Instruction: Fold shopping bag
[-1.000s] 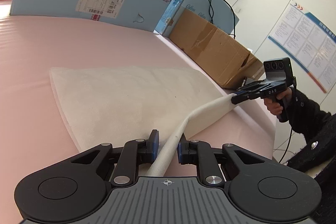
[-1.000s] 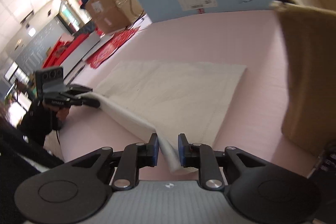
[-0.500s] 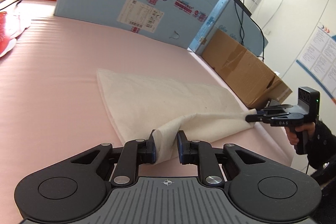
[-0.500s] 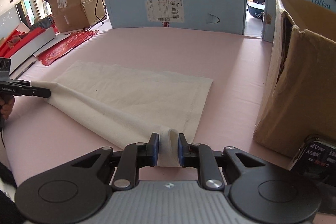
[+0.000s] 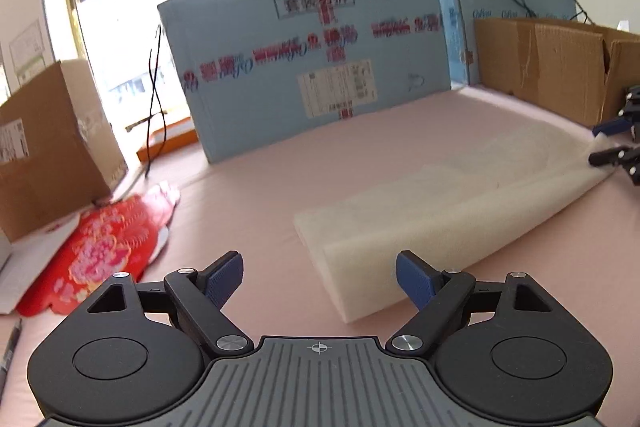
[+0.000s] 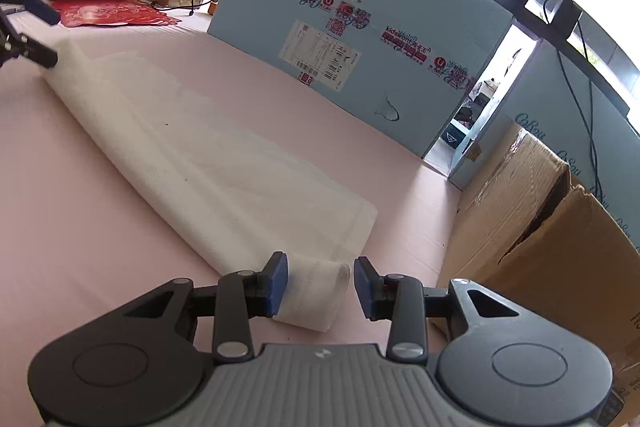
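Two claws stand with their jaws spread and nothing clamped. The left claw (image 5: 320, 277) hangs just off the near end of the shopping bag (image 5: 448, 211), its blue ribbed pads (image 5: 224, 277) apart, the right pad near the bag's corner. The right claw (image 6: 320, 287) sits at the opposite end, where the bag's strap end (image 6: 312, 297) lies loose between its pads, against the left pad and clear of the other.

The shopping bag (image 6: 208, 163) is an off-white, soft, fuzzy fabric, folded over lengthwise into a long flat band with a rounded fold on the side nearer the claws. A thinner, paler layer shows along its far side. A stitched hem runs across the end near the right claw. The strap end is a narrow woven band.

It lies on a pale pink table (image 5: 260, 195) with a smooth, faintly ribbed cover. Behind it stands a large light-blue carton (image 6: 360, 39) with red and black print and a white shipping label. A brown corrugated box (image 6: 540, 227) with a torn flap stands at the right side of the table. At the left side lie a red floral-patterned sheet (image 5: 96, 247) and another brown cardboard box (image 5: 44, 147). Black cables (image 5: 154, 99) hang by the bright window behind.
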The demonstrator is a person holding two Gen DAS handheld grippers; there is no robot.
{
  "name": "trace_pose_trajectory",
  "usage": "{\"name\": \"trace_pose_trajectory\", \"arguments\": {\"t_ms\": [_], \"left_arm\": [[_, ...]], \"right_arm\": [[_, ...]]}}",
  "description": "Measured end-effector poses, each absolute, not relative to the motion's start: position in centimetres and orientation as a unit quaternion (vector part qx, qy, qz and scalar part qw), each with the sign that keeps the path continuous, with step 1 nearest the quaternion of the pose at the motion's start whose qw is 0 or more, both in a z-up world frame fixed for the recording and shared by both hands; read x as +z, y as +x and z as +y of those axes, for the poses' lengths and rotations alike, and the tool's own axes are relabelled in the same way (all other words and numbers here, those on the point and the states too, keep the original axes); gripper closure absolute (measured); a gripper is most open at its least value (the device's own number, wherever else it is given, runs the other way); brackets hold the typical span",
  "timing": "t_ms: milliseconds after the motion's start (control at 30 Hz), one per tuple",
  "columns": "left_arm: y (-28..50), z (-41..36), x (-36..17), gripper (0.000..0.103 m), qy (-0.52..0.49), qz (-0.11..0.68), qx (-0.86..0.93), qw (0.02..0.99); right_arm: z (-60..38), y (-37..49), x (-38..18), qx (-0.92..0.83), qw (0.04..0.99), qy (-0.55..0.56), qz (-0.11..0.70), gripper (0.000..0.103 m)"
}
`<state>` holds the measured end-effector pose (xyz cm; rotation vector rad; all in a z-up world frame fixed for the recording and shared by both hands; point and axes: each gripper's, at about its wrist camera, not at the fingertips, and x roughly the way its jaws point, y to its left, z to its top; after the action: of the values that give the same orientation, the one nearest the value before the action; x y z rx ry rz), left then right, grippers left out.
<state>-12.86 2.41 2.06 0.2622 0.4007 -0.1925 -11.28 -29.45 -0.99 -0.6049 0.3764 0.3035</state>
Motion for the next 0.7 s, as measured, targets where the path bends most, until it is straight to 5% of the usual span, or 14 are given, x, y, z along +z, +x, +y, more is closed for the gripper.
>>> {"name": "trace_pose_trajectory", "arguments": {"t_ms": [200, 233, 300, 700], "left_arm": [[-12.9, -2.4, 2.5, 0.020, 0.146, 0.147, -0.169, 0.964], [-12.4, -3.5, 1.9, 0.025, 0.163, 0.163, -0.189, 0.955], [-11.6, -4.9, 0.9, 0.063, 0.190, 0.192, -0.215, 0.938], [-10.2, -4.1, -0.5, 0.065, 0.159, 0.246, -0.250, 0.923]], "right_arm": [[-29.3, -11.0, -0.9, 0.151, 0.929, -0.286, 0.181, 0.063], [-29.3, -11.0, -0.9, 0.150, 0.930, -0.284, 0.180, 0.063], [-29.3, -10.9, -1.0, 0.146, 0.933, -0.277, 0.178, 0.060], [-31.0, -13.2, -0.9, 0.026, 0.948, -0.274, 0.160, 0.051]]}}
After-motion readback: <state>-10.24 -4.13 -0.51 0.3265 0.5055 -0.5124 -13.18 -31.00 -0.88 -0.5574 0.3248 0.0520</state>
